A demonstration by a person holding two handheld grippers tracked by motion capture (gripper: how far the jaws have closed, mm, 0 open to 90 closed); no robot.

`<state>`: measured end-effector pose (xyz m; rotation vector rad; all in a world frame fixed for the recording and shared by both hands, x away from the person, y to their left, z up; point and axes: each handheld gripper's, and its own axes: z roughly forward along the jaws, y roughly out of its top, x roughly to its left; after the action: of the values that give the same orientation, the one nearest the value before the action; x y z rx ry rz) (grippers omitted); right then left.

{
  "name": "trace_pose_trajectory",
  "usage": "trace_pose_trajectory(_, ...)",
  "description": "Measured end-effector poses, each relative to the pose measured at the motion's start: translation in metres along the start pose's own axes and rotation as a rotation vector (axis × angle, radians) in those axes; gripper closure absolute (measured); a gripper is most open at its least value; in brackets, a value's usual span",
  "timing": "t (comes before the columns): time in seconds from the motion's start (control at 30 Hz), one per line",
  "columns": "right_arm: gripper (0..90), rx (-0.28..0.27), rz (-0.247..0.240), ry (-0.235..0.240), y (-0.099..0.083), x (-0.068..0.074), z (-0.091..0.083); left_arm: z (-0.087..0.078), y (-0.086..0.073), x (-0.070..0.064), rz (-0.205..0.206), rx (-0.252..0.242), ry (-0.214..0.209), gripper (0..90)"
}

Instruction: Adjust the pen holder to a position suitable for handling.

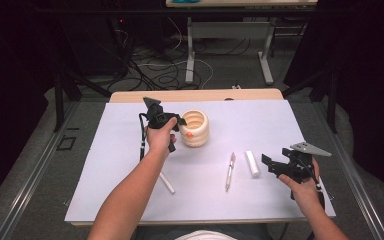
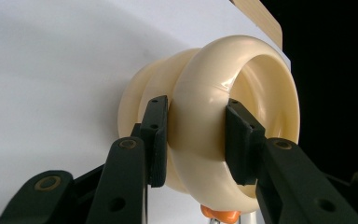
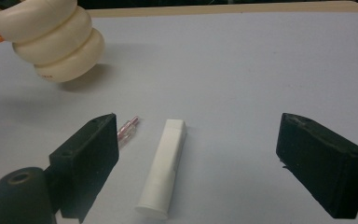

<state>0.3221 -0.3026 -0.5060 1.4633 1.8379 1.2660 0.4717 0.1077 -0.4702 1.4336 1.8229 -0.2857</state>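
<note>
Jaws of the left gripper [image 1: 179, 122] clamp the rim of the cream ribbed cup [image 1: 195, 128], tilted, mouth up, near the table's [image 1: 280, 120] far edge, while the right gripper [image 1: 269, 165] gapes beside a white tube [image 1: 252, 163].

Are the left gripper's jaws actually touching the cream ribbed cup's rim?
Touching: in the left gripper view, the left gripper has one jaw pressed outside and one inside the rim of the cream ribbed cup.
</note>
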Motion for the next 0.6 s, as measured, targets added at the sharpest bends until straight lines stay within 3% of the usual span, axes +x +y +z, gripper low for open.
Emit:
trace_pose_trajectory(0.13, 12.9, 0.011, 0.001, 0.002, 0.000, 0.001, 0.000, -0.006, -0.008, 0.005, 0.005, 0.012, -0.012, 64.7)
trace_pose_trajectory(0.27, 12.9, 0.006, 0.003, -0.003, -0.001, 0.001, 0.000, -0.011, -0.016, 0.009, 0.021, 0.013, 0.009, 64.7)
trace_pose_trajectory(0.47, 13.4, 0.008, 0.006, -0.003, -0.001, 0.001, 0.000, -0.015, -0.029, 0.016, -0.002, 0.030, 0.016, 64.8)
trace_pose_trajectory(0.6, 13.4, 0.012, -0.011, 0.000, -0.001, 0.001, 0.000, -0.019, -0.037, 0.019, -0.022, 0.009, 0.016, 64.7)
